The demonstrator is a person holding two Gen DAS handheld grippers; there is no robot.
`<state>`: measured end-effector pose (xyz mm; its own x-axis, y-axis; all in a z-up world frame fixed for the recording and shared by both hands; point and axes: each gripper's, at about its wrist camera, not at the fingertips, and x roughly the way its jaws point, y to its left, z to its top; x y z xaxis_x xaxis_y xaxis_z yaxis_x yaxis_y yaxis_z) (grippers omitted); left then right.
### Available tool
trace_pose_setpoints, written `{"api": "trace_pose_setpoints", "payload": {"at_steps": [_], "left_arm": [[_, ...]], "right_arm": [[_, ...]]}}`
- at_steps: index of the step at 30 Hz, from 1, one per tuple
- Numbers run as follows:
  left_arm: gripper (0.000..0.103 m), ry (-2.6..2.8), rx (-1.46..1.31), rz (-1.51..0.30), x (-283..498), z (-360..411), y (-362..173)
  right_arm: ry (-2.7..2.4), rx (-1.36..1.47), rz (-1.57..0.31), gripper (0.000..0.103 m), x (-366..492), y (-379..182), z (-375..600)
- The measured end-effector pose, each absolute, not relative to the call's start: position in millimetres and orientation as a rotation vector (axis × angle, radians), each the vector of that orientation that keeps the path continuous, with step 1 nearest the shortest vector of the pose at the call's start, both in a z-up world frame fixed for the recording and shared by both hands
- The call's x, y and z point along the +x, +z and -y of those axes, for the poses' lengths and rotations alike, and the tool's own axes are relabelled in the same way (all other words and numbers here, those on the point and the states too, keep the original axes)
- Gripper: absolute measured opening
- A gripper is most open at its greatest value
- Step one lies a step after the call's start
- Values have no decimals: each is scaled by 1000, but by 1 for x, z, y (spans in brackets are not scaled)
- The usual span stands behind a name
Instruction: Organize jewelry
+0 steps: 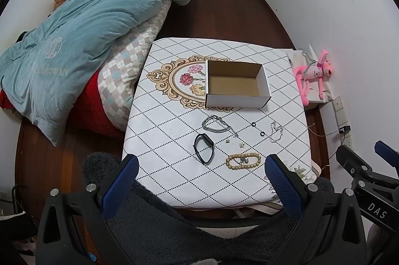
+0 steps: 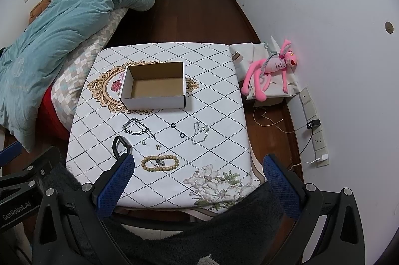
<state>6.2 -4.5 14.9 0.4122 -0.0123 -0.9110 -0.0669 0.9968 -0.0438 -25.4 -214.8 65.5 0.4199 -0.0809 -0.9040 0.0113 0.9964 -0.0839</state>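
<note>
Tabletop (image 1: 174, 95) w/ diamond-pattern cloth carries all items. Cardboard box (image 1: 237, 83) sits open-topped toward far half, approx. centre. Jewelry lies in a loose band between box and near edge: chain bracelet (image 1: 215, 126), black band (image 1: 204, 147), bead bracelet (image 1: 243, 160), two black rings (image 1: 258, 129), thin chain (image 1: 276, 131) nearest right edge. Bare cloth on left side of tabletop. Left gripper (image 1: 202, 180) and right gripper (image 2: 199, 177) both hover over near edge, fingers spread wide, holding nothing. Bed (image 1: 74, 40) abuts tabletop's left edge.
</note>
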Motion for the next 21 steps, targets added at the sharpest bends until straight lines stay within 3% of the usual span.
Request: {"api": "trace_pose_setpoints", "payload": {"at_steps": [21], "left_arm": [[103, 34, -80, -1143, 5, 5, 14]], "right_arm": [[-64, -69, -1121, 103, -22, 71, 213]]}}
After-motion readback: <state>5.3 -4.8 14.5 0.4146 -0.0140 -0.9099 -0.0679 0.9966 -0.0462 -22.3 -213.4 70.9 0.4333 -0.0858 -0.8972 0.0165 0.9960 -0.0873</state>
